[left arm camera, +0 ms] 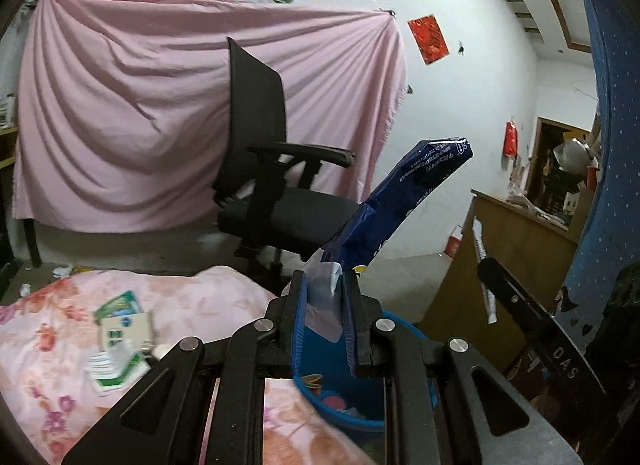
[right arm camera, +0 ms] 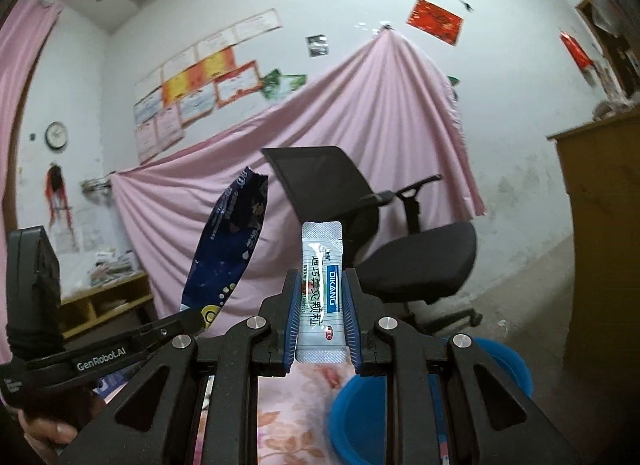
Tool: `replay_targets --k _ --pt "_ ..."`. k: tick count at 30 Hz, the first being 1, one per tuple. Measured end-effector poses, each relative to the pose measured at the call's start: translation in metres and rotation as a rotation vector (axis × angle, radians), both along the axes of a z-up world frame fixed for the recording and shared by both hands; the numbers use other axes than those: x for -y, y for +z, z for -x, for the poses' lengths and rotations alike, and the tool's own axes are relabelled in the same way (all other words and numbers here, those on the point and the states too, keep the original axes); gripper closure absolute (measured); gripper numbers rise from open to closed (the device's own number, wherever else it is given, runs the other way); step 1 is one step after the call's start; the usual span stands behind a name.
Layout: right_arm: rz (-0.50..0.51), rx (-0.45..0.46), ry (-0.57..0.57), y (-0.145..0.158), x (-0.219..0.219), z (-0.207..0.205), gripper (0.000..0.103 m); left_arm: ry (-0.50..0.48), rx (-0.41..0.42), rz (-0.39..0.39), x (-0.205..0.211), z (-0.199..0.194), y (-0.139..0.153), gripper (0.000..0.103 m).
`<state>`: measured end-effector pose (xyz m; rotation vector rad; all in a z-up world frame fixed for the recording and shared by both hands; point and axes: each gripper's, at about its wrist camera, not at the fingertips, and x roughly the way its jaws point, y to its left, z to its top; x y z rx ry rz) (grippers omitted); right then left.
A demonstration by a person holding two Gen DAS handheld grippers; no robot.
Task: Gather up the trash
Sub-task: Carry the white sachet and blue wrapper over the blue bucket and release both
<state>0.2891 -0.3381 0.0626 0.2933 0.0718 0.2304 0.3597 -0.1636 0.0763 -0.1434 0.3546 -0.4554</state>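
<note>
**Already gripped: two pieces of trash carried above the blue basin**

Evidently the carrying step is in hand: both pickups appear done, and what remains is judged to be the drop into the blue basin (left arm camera: 340,397), which sits low and near, at the edge of the flowered bed cover (left arm camera: 52,349).

A long dark-blue wrapper (left arm camera: 404,193) is pinched by the left gripper (left arm camera: 326,305). Its lower end, with a pale plastic scrap, is clamped between the fingers (left arm camera: 298,325), which are pressed nearly together; the rest rises up and to the right, well past the fingertips, in front of a black office chair (left arm camera: 272,169). The basin is seen directly below and behind this gripper, with some scraps already inside.

A silver-white sachet (right arm camera: 322,285) is pinched by the right gripper (right arm camera: 322,297). It stands upright between the blue-padded fingers (right arm camera: 352,317), held by its long edges, its upper end projecting beyond the tips. In the right wrist view the basin lies low and to the right, so this gripper is not yet over it.

The next move is judged to call for both grippers to be tipped downward above the basin opening, the right one brought across first, and the fingers spread only once each piece hangs inside the rim. More litter, green-and-white packets (left arm camera: 116,341), is left on the bed to the left.
</note>
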Motion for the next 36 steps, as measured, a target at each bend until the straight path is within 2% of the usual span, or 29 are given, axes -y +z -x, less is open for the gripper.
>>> replay_targets --k 7,14,19,23,31,34,36 --pt "-0.081 -0.119 -0.058 -0.021 0.029 -0.023 0.084 -0.032 -0.051 -0.011 0.03 -0.016 -0.008 0.089" --pt "-0.148 -0.248 -0.08 -0.041 0.049 -0.043 0.084 -0.039 -0.169 -0.062 0.053 -0.039 -0.026 0.089" --pt "-0.142 -0.311 -0.092 -0.05 0.053 -0.046 0.084 -0.044 -0.243 -0.112 0.065 -0.05 -0.044 0.089" --pt "-0.138 -0.357 -0.087 -0.059 0.052 -0.051 0.084 -0.045 -0.305 -0.123 0.068 -0.057 -0.055 0.089" --pt "-0.143 -0.437 -0.079 -0.071 0.051 -0.065 0.083 -0.06 -0.377 -0.138 0.069 -0.065 -0.071 0.087" --pt "-0.154 -0.456 -0.081 -0.074 0.054 -0.066 0.083 -0.061 -0.406 -0.138 0.068 -0.068 -0.075 0.084" --pt "-0.159 -0.461 -0.085 -0.075 0.055 -0.067 0.082 -0.057 -0.41 -0.129 0.065 -0.068 -0.075 0.077"
